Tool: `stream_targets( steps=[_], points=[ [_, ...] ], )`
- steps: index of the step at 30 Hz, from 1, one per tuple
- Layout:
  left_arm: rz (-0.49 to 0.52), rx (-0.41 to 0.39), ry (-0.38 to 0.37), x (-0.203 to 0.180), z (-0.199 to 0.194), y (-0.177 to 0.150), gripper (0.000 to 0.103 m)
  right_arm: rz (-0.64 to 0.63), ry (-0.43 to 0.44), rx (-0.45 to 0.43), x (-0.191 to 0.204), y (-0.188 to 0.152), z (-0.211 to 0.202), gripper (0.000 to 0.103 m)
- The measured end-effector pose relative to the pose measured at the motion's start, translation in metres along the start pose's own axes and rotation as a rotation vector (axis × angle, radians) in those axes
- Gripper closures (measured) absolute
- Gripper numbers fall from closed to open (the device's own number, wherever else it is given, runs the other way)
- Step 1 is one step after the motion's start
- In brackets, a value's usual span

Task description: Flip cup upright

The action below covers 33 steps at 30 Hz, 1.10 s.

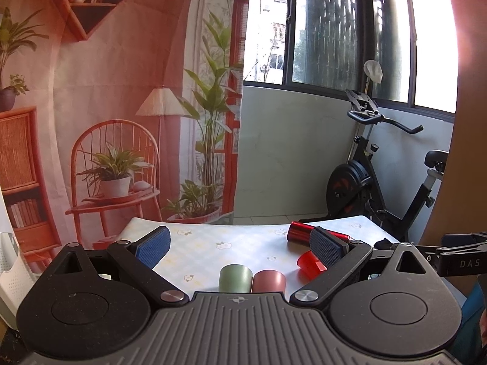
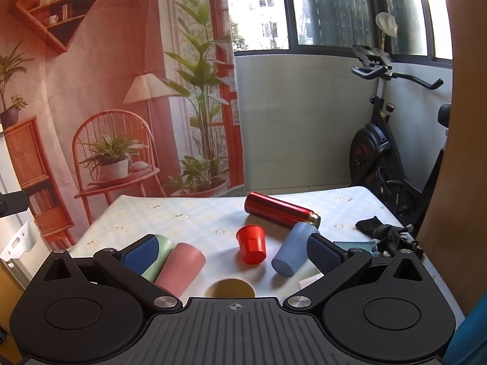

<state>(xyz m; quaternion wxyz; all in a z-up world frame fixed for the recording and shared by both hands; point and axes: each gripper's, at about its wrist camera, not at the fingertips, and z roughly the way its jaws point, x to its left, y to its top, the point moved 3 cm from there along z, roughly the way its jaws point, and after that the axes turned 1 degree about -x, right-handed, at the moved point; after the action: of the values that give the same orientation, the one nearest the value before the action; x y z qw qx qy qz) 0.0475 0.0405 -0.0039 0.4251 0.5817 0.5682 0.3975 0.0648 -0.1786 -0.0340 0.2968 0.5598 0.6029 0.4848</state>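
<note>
Five cups on the flowered table (image 2: 194, 213), count them: a green cup (image 2: 162, 257), a pink cup (image 2: 182, 269), a red cup (image 2: 252, 245), a blue cup (image 2: 290, 251) and a yellow cup (image 2: 229, 289). One red flask (image 2: 280, 211) lies on its side at the back, touching the blue cup's rim end, and one black glove (image 2: 385, 234) sits crumpled at the right edge. Green and pink lie side by side, touching, bases toward the camera. Red lies tipped over mid-table, its mouth facing away. Blue lies tilted over just right of it. Yellow shows its open mouth upward, closest in, between the right gripper's (image 2: 232, 251) fingers. Right gripper's jaws spread wide, nothing between the pads. Left gripper (image 1: 240, 245) likewise spread wide and empty, with green and pink lying just ahead of it
</note>
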Motion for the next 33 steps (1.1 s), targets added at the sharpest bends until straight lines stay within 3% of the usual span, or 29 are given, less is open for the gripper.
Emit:
stream_targets(
  steps=[33],
  points=[
    [0.048, -0.015, -0.016, 0.0014, 0.0011, -0.0002, 0.001, -0.013, -0.011, -0.006, 0.0033, -0.0007, -0.0020, 0.000]
  ],
)
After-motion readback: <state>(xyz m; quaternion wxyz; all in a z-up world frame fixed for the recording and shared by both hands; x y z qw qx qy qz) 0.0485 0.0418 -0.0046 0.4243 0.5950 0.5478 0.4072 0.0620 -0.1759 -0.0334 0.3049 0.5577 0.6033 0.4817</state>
